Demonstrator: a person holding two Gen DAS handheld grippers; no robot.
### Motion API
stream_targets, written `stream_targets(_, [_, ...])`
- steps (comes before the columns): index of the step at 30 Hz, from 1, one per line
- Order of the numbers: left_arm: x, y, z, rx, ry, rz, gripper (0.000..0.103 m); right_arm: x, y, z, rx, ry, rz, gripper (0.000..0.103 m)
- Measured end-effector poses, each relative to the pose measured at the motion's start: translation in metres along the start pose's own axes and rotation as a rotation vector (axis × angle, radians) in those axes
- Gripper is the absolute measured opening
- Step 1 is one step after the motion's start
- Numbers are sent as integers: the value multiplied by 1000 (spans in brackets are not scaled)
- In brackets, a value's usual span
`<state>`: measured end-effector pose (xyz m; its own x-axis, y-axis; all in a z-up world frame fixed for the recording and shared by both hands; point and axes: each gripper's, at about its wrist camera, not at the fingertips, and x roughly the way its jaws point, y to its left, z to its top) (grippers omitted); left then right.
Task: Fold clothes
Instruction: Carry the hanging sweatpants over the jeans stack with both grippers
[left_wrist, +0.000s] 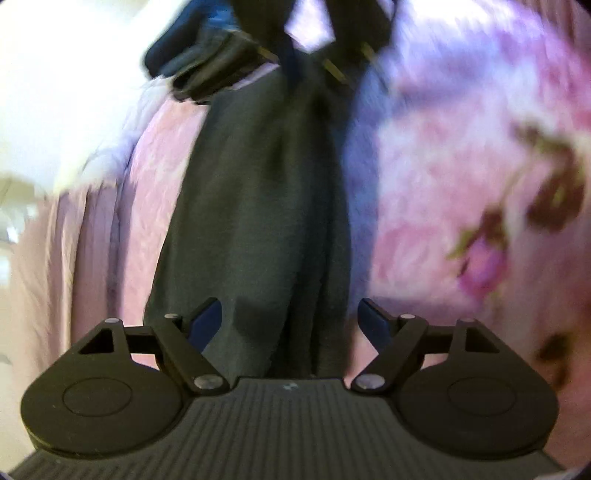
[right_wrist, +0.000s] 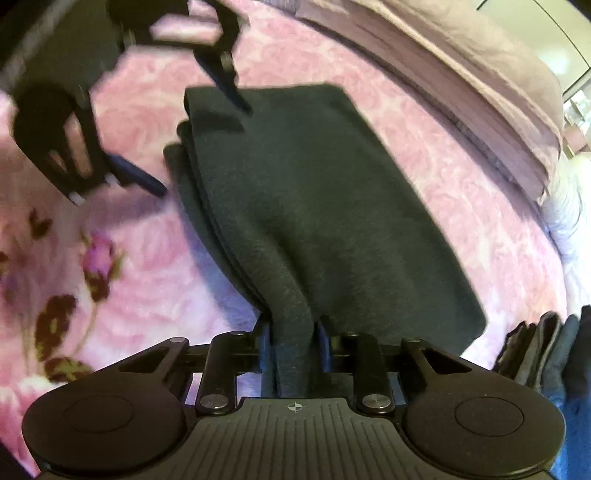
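Observation:
A dark grey fleece garment (right_wrist: 332, 206), folded into a long strip, lies on a pink flowered bedspread (right_wrist: 110, 295). My right gripper (right_wrist: 293, 345) is shut on a raised fold at the garment's near end, with blue pads (right_wrist: 264, 343) on both sides of it. At the far end the left gripper (right_wrist: 203, 149) stands open over the garment's corner, blurred. In the left wrist view the left gripper (left_wrist: 291, 321) is wide open above the garment (left_wrist: 251, 221), pads clear of the cloth. The right gripper (left_wrist: 295, 70) shows blurred at the strip's far end.
A folded mauve quilt (right_wrist: 461, 81) runs along the bed's far side. A pile of dark and blue clothes (right_wrist: 546, 354) sits at the right edge. Something white and fluffy (right_wrist: 565, 210) lies beside the quilt. Pink bedspread (left_wrist: 461, 166) surrounds the garment.

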<state>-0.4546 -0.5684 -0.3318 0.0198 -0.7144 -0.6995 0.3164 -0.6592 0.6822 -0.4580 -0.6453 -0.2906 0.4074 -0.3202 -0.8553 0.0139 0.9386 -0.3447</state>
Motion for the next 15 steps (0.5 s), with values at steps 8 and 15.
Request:
stream_targets(8, [10, 32, -1, -124, 65, -68, 33, -24, 14, -20, 1, 12, -33, 27])
stream_targets(15, [7, 85, -10, -424, 69, -197, 31, -1, 46, -40, -116, -22, -98, 90])
